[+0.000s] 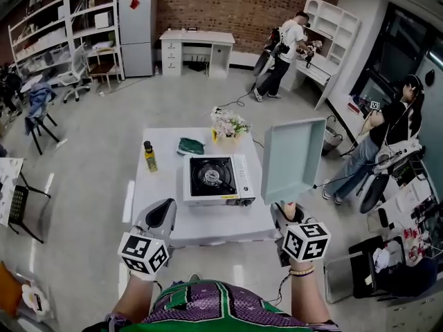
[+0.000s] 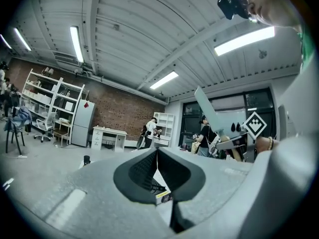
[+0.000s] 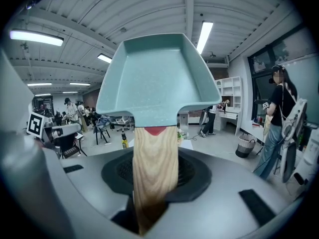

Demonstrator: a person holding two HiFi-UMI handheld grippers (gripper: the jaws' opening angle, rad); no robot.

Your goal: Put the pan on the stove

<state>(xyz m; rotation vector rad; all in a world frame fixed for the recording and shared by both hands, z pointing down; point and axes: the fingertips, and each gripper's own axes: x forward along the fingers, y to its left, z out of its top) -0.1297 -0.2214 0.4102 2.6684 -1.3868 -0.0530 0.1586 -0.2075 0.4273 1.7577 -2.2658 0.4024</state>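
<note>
One pan (image 1: 292,159), its wooden handle (image 3: 154,163) clamped in the right gripper (image 1: 287,209), stands raised right of the stove (image 1: 214,178) on the desk (image 1: 160,185), pointing away; the left gripper (image 1: 160,213) is closed, empty.

No legible words or numbers; only square coded markers on the left gripper (image 1: 161,213) and right gripper (image 1: 285,211).

The stove (image 1: 218,180) sits on the table (image 1: 156,185), bottle (image 1: 149,156) left, flowers (image 1: 229,124) behind, pan (image 1: 293,159) raised right.
</note>
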